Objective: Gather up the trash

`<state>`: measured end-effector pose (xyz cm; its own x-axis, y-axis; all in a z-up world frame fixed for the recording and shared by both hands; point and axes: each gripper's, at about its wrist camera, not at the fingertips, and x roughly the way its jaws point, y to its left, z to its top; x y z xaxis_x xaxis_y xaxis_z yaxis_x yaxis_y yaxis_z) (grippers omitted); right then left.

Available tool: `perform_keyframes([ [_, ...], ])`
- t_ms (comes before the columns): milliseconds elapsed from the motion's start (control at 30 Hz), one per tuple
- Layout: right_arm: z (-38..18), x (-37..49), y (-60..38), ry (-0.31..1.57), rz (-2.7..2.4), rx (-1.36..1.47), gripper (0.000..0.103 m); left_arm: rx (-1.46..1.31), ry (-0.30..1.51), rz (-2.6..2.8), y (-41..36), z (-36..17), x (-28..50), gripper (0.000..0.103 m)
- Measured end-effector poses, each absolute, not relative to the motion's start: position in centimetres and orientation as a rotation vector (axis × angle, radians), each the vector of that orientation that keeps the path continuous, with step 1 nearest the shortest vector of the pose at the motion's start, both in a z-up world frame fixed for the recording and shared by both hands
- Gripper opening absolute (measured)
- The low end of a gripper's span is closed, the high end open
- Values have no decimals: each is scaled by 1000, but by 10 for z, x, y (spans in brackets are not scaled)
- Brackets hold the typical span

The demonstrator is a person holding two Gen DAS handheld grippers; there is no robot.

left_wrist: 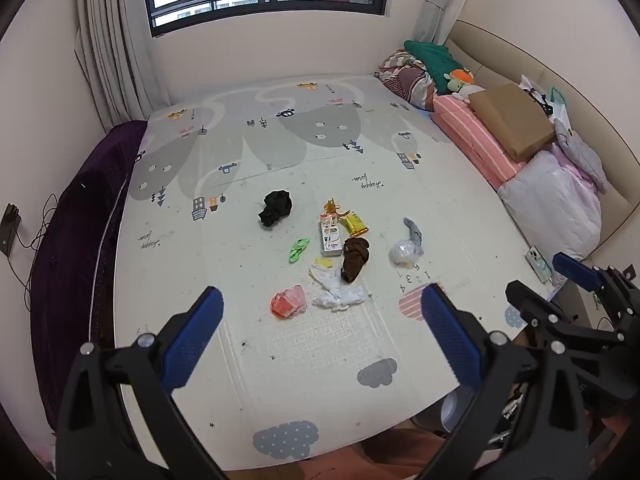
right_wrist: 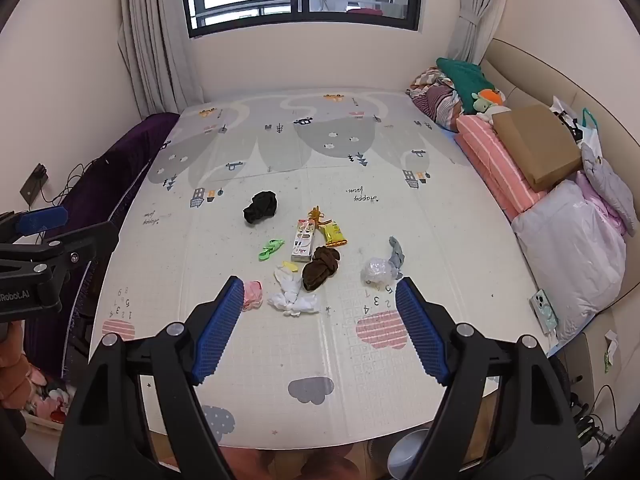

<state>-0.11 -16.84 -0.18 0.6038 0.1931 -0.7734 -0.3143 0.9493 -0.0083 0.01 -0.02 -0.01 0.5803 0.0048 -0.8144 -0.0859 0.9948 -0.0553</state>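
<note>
Both grippers, left gripper (left_wrist: 322,322) and right gripper (right_wrist: 320,324), hang spread and empty above the play mat's (left_wrist: 248,360) near edge, likely sizing up the trash pile (left_wrist: 332,256) scattered mid-mat, well ahead of them, nothing collected yet.

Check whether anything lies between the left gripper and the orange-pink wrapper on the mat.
Nothing visible does. The left gripper is open above bare mat, and the wrapper is the nearest piece of the litter, just ahead between its fingers. The white tissue lies to the wrapper's right, out of the way.
</note>
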Motion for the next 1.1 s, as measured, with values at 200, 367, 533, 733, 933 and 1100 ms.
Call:
perform_keyframes([
  [200, -2, -1, -168, 873, 294, -153, 75, -94, 946, 57, 1, 0, 0, 99],
  [367, -2, -1, -169, 870, 292, -156, 75, -97, 947, 55, -2, 3, 1, 99],
  [533, 0, 0, -166, 868, 291, -156, 75, -103, 945, 51, 3, 5, 1, 99],
  [733, -1, 0, -164, 866, 286, -161, 75, -103, 946, 49, 4, 4, 1, 99],
  [933, 0, -1, -163, 866, 288, -159, 75, -104, 946, 50, 3, 7, 4, 99],
  [1100, 1, 1, -168, 865, 287, -158, 75, -105, 947, 53, 3, 6, 4, 99],
])
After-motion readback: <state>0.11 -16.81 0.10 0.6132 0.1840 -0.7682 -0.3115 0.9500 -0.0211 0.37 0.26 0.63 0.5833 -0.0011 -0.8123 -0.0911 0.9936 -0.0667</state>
